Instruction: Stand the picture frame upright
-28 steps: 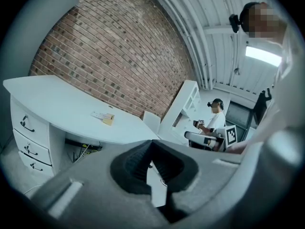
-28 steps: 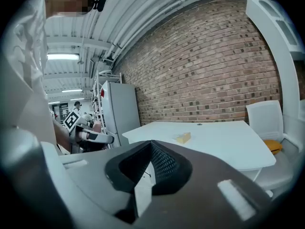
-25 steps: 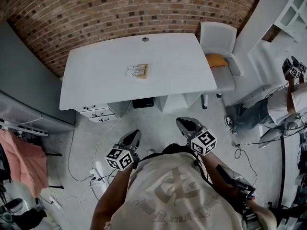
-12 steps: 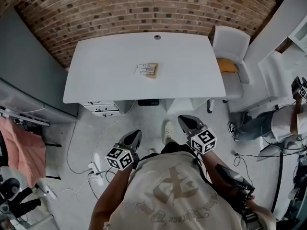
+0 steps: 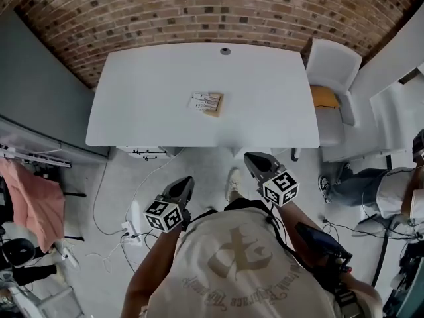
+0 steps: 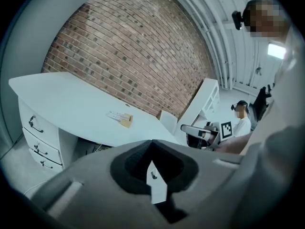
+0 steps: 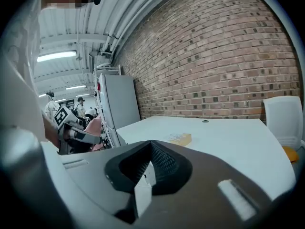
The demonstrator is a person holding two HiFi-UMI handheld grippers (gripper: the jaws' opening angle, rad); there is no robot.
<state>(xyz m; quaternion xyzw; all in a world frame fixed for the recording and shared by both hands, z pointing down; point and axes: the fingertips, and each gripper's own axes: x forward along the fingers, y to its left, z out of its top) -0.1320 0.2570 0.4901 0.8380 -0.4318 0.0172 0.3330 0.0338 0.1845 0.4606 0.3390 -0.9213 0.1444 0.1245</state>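
Head view: the white table (image 5: 152,91) stands against the brick wall (image 5: 199,12). The picture frame (image 5: 207,103) sits near the table's centre, a pale face with a tan wooden edge on its 3 o'clock side. It appears to lie flat rather than stand, though it is too small in every view to confirm. Nothing touches it. The left gripper (image 5: 183,185) hangs over the floor at 7 o'clock of the frame, well apart from the table's near edge. The right gripper (image 5: 257,162) is at 5 o'clock of the frame, just short of that edge. Both point toward 12 o'clock. Left gripper view: jaws pressed together, nothing between them; the frame (image 6: 121,119) shows at 11 o'clock above them, and a drawer unit (image 6: 40,137) under the table at 9 o'clock. Right gripper view: jaws likewise closed and empty, with the frame (image 7: 179,139) on the tabletop at 1 o'clock. A white chair (image 5: 334,65) with an orange cushion (image 5: 324,97) stands at 3 o'clock of the table.
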